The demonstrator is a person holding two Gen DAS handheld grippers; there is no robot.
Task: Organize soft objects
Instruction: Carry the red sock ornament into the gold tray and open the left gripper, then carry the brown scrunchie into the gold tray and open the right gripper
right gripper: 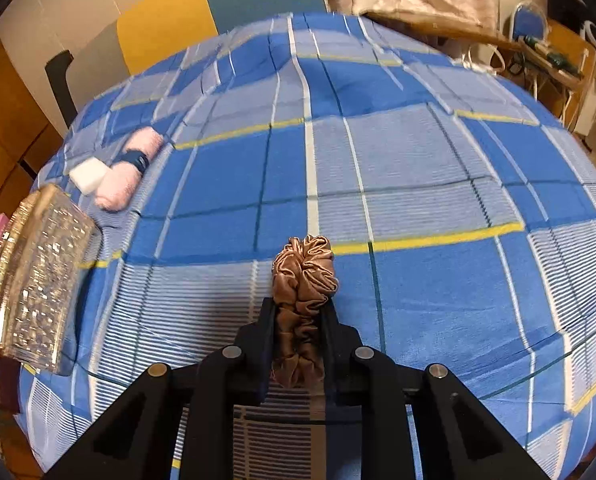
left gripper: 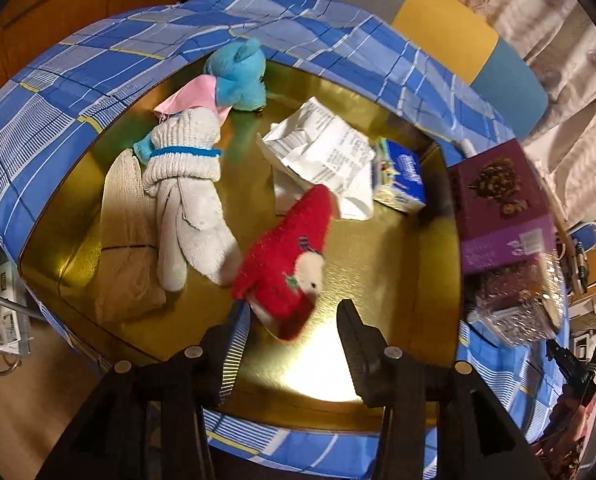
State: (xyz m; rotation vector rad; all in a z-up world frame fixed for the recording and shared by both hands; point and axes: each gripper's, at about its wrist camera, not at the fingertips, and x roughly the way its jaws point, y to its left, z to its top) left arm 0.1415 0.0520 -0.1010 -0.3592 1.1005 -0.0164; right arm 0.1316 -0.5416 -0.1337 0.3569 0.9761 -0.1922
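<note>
A fuzzy red sock with a white animal face (left gripper: 284, 266) is seen lying blurred at the centre of the left wrist view, on the shiny gold floor of a wide tray (left gripper: 398, 264) walled in blue plaid fabric; the left gripper (left gripper: 288, 354) is held just below it with its black jaws spread and nothing pinched between them, so the drop-off step appears to be the one in hand. In the upper left of the same frame a bundled white knitted sock with a blue band (left gripper: 186, 184), a beige ribbed sock (left gripper: 126, 232), a turquoise plush toy (left gripper: 238, 76) and a pink cloth (left gripper: 196, 92) are already gathered in the tray, beside crumpled white printed paper (left gripper: 322, 148) and a small blue carton (left gripper: 400, 178); a purple box (left gripper: 502, 204) is perched at the right rim. In the right wrist view, a bronze satin scrunchie (right gripper: 304, 300) is pinched between the narrowed jaws of the right gripper (right gripper: 298, 312), at lower centre above the blue plaid bedcover (right gripper: 418, 160). A rolled pink sock with a dark band (right gripper: 128, 170) and a white foam block (right gripper: 88, 176) are left at the frame's left edge. Judging by this, the scrunchie is to be carried over to the tray next, which calls for a firm pinch until it is over the gold floor
</note>
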